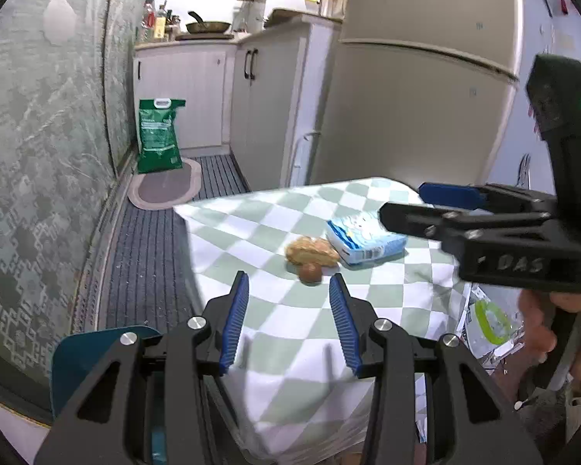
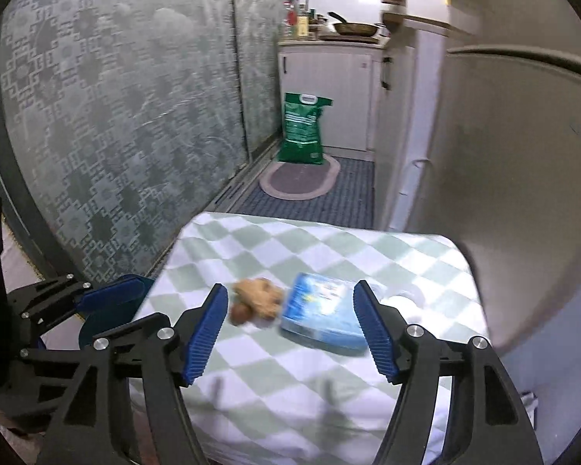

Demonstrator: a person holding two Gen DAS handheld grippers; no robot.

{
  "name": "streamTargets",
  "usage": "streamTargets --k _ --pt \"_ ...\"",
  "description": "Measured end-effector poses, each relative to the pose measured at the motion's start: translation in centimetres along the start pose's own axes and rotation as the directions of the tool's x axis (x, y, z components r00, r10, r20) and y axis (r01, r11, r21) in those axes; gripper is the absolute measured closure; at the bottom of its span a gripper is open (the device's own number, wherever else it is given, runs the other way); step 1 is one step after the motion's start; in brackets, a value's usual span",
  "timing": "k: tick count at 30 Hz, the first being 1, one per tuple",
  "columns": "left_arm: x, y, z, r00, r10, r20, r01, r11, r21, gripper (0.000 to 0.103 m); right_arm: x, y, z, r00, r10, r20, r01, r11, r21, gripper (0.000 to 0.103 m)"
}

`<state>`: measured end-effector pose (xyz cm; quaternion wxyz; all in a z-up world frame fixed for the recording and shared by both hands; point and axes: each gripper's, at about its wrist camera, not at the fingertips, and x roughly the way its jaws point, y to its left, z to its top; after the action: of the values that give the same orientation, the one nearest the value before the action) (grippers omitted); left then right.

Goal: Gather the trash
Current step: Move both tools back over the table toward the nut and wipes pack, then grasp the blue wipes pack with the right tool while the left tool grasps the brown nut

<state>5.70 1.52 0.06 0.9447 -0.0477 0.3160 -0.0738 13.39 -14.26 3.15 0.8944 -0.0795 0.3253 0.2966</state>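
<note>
On a table with a green-and-white checked cloth (image 1: 275, 325) lie a blue-and-white packet (image 1: 364, 241), a crumpled tan wrapper (image 1: 310, 251) and a small brown round piece (image 1: 310, 272). My left gripper (image 1: 288, 290) is open and empty, just short of the brown piece. My right gripper (image 2: 290, 304) is open and empty above the cloth (image 2: 298, 387), with the packet (image 2: 321, 316) between its fingers and the wrapper (image 2: 259, 297) and brown piece (image 2: 239, 313) near its left finger. The right gripper also shows in the left wrist view (image 1: 403, 207) above the packet.
A fridge (image 1: 426, 89) stands right behind the table. White cabinets (image 1: 267, 100) and a green bag (image 1: 158, 135) on a floor mat are further back. A patterned glass door (image 1: 38, 174) runs along the left. A teal chair (image 1: 85, 360) and a plastic bag (image 1: 492, 321) flank the table.
</note>
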Motion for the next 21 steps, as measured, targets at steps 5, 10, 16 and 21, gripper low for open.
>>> streamTargets --k 5,10,16,21 --pt "2.1 -1.0 0.0 0.999 0.0 -0.037 0.0 1.0 0.002 0.057 0.3 -2.2 -1.8 1.0 -0.006 -0.024 0.007 0.999 0.035 0.032" --pt "4.0 -1.4 0.2 0.998 0.003 -0.059 -0.004 1.0 -0.007 0.057 0.8 -3.2 -3.2 0.998 -0.001 -0.055 0.003 0.999 0.045 0.029" --pt "5.9 -1.8 0.4 0.996 0.017 -0.085 -0.017 1.0 -0.007 0.062 1.0 -3.9 -3.9 0.997 0.006 -0.074 -0.002 0.999 0.049 0.027" --pt "6.4 -1.9 0.7 0.996 0.013 -0.091 -0.014 1.0 -0.012 0.071 1.4 -4.6 -4.5 0.996 -0.002 -0.089 0.008 0.998 0.061 0.026"
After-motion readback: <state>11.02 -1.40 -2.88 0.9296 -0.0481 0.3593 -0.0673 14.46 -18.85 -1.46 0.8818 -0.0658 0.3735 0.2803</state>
